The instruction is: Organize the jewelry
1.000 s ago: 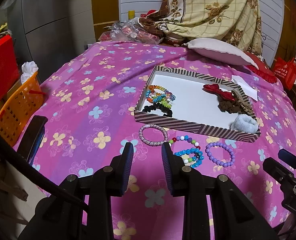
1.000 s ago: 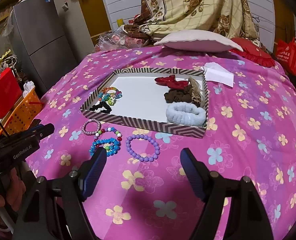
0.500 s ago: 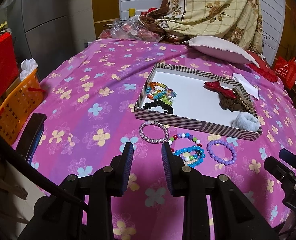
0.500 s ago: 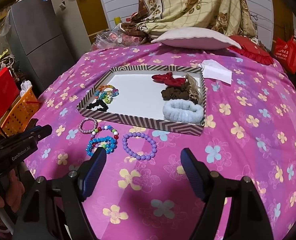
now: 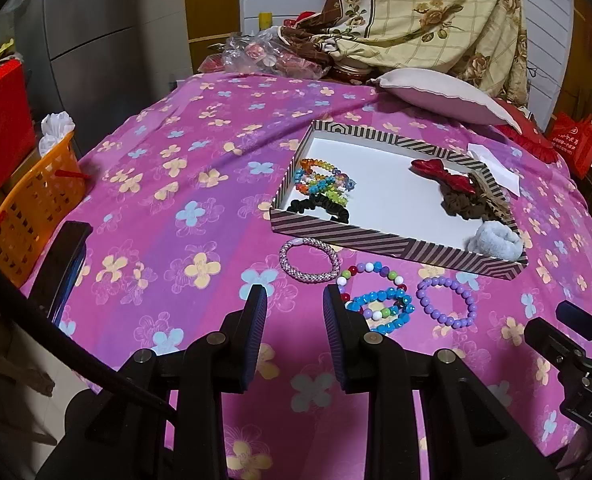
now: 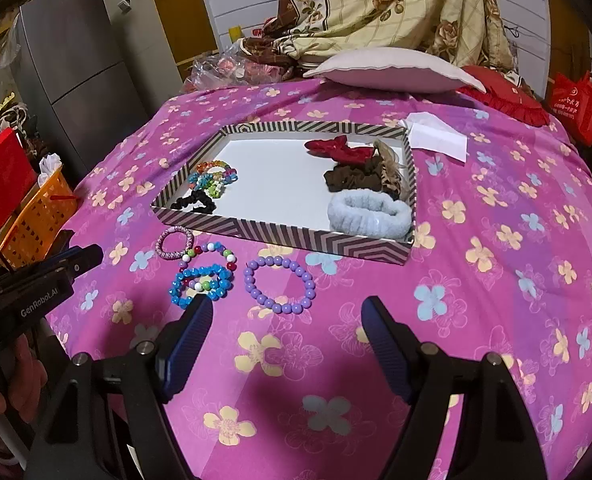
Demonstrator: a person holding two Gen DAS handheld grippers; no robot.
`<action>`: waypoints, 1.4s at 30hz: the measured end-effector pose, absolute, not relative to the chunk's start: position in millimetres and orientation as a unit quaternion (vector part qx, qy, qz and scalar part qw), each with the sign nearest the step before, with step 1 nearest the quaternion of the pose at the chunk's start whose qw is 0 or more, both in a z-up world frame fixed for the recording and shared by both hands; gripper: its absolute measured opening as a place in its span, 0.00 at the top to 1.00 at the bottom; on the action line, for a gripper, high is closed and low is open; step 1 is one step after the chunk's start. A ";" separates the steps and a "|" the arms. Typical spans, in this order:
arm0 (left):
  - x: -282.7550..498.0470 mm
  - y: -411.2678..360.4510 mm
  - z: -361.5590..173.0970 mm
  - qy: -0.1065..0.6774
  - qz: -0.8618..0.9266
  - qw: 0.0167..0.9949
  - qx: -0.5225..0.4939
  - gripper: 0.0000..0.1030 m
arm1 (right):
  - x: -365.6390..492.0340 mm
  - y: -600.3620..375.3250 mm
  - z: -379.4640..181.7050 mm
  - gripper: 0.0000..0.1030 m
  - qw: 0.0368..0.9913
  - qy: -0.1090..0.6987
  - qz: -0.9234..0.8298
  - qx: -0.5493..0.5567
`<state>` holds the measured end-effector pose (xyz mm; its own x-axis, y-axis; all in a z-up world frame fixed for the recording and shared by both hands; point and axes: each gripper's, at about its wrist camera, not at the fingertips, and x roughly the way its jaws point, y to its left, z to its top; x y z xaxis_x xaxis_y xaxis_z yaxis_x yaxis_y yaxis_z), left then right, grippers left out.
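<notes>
A striped shallow box (image 5: 395, 240) (image 6: 288, 236) lies on the pink flowered cloth. Inside it are coloured bead bracelets (image 5: 321, 182) (image 6: 214, 176), a black scrunchie (image 5: 319, 206), a red bow (image 6: 339, 148), a brown scrunchie (image 6: 351, 180) and a pale blue fluffy band (image 6: 369, 214). On the cloth in front of the box lie a pink beaded bracelet (image 5: 309, 260) (image 6: 174, 243), a multicolour bead bracelet (image 5: 371, 274), a blue bead bracelet (image 5: 379, 308) (image 6: 202, 284) and a purple bead bracelet (image 5: 447, 301) (image 6: 280, 286). My left gripper (image 5: 292, 300) is open, empty, just short of the pink bracelet. My right gripper (image 6: 286, 312) is open, empty, just short of the purple one.
An orange basket (image 5: 32, 208) stands off the left edge beside a red bag. A pillow (image 6: 391, 74), a red cushion (image 6: 503, 96), a folded white paper (image 6: 435, 136) and a heap of cloth and plastic bags sit at the far side. A hand (image 6: 0, 396) holds the left gripper's handle.
Both views have shifted only slightly: the box and bracelets sit a little higher in the right wrist view. Nothing was taken hold of or let go.
</notes>
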<state>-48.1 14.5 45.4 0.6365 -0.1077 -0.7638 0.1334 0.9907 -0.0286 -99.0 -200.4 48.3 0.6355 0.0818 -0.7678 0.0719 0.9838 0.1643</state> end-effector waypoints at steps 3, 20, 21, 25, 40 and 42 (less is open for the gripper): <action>-47.5 15.0 43.4 0.423 -0.066 0.904 0.014 0.54 | -98.7 -200.5 46.5 0.22 0.898 0.430 0.001 0.090; -32.0 47.2 29.6 0.464 -0.083 0.880 -0.052 0.54 | -92.1 -201.1 29.1 0.22 0.892 0.445 0.002 0.079; -29.2 51.9 27.5 0.470 -0.085 0.876 -0.065 0.54 | -90.9 -200.7 26.8 0.22 0.891 0.447 0.003 0.079; -20.2 66.6 19.6 0.485 -0.084 0.865 -0.099 0.54 | -83.7 -195.7 17.0 0.22 0.889 0.452 0.012 0.069; -17.1 17.6 -13.9 0.541 -0.174 0.817 -0.102 0.50 | -58.4 -194.2 -4.4 0.26 0.883 0.465 0.021 0.054; -17.4 9.1 -16.3 0.543 -0.182 0.815 -0.090 0.50 | -55.3 -194.8 -6.5 0.26 0.884 0.465 0.021 0.049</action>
